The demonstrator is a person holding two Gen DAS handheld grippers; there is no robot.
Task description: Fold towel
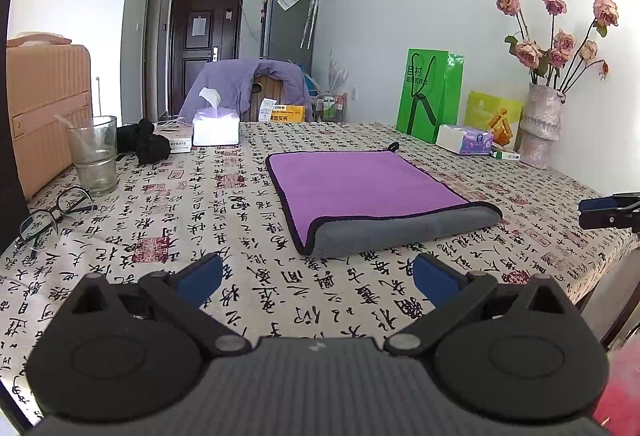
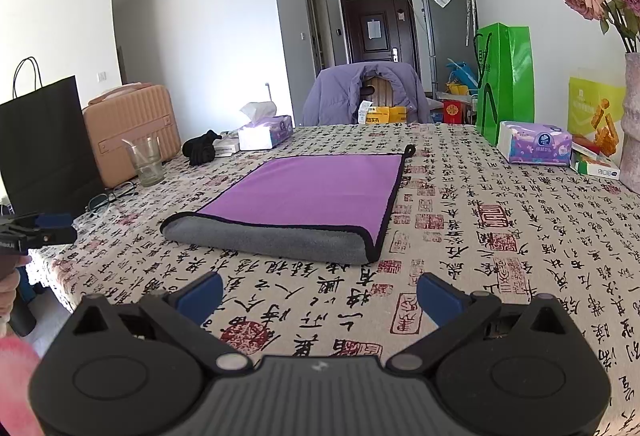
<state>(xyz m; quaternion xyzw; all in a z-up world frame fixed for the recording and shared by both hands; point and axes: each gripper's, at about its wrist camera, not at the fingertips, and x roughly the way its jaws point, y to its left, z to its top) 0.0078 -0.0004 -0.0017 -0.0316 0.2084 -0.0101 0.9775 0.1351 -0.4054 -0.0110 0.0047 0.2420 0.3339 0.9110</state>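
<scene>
A purple towel (image 1: 360,187) with a grey underside and black edging lies folded once on the patterned tablecloth, its grey fold edge toward me. It also shows in the right wrist view (image 2: 316,191). My left gripper (image 1: 318,276) is open and empty, a short way in front of the fold. My right gripper (image 2: 320,296) is open and empty, also just short of the towel's near edge. Each gripper appears at the edge of the other's view, the right one (image 1: 608,211) and the left one (image 2: 44,228).
A glass (image 1: 94,155), spectacles (image 1: 52,215), a black cloth (image 1: 146,141) and a tissue box (image 1: 216,127) sit at the left. A green bag (image 1: 430,95), tissue pack (image 1: 464,139) and flower vase (image 1: 540,123) stand at the right. A chair with a purple jacket (image 1: 248,83) is behind the table.
</scene>
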